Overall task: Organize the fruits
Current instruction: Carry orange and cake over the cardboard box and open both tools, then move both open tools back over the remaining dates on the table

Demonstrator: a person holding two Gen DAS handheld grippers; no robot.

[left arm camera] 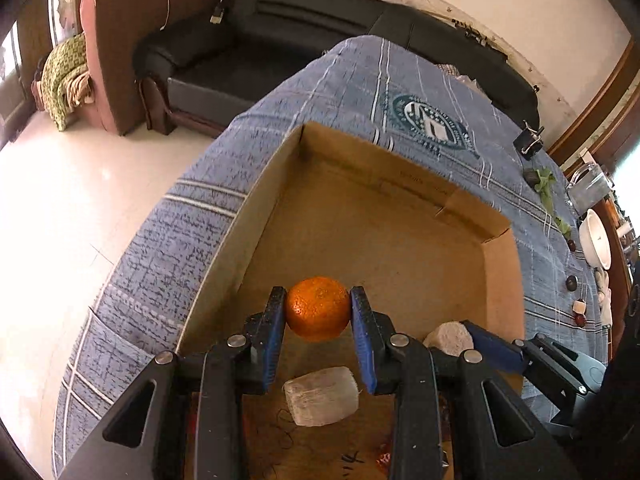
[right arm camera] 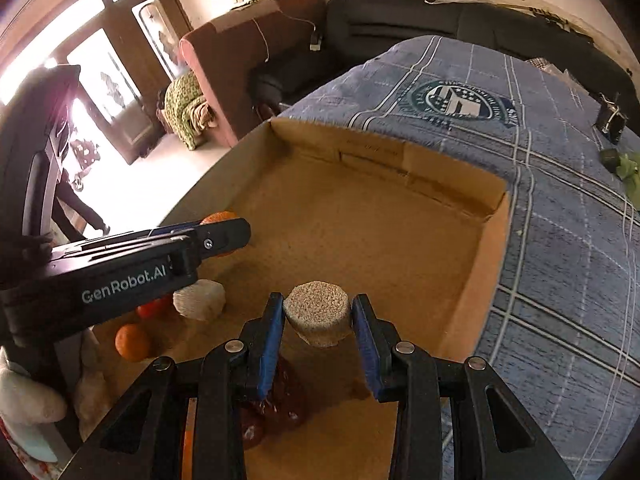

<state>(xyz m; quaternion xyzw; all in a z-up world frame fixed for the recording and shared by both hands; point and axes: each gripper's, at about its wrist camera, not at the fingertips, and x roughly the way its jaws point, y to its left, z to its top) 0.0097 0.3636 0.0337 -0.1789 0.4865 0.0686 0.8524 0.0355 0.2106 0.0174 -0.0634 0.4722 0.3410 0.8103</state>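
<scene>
My left gripper [left arm camera: 318, 304] is shut on an orange mandarin [left arm camera: 318, 308] and holds it above the floor of an open cardboard box [left arm camera: 400, 240]. My right gripper [right arm camera: 318, 314] is shut on a pale foam-netted fruit [right arm camera: 317, 312] over the same box [right arm camera: 360, 232]. In the right wrist view the left gripper [right arm camera: 224, 236] reaches in from the left with the mandarin [right arm camera: 218, 218] mostly hidden behind it. On the box floor lie another netted fruit [left arm camera: 322, 402], two small oranges [right arm camera: 132, 342] and dark red fruit [right arm camera: 276, 400]. The right gripper's blue finger [left arm camera: 492, 346] shows at the right.
The box sits on a table under a blue plaid cloth [left arm camera: 160, 280]. At the far right of the cloth are a black clip [left arm camera: 530, 142], green scraps [left arm camera: 542, 184], a glass jar [left arm camera: 588, 188], a white bowl [left arm camera: 598, 242] and small dark fruits [left arm camera: 572, 282]. A black sofa [left arm camera: 280, 40] stands behind.
</scene>
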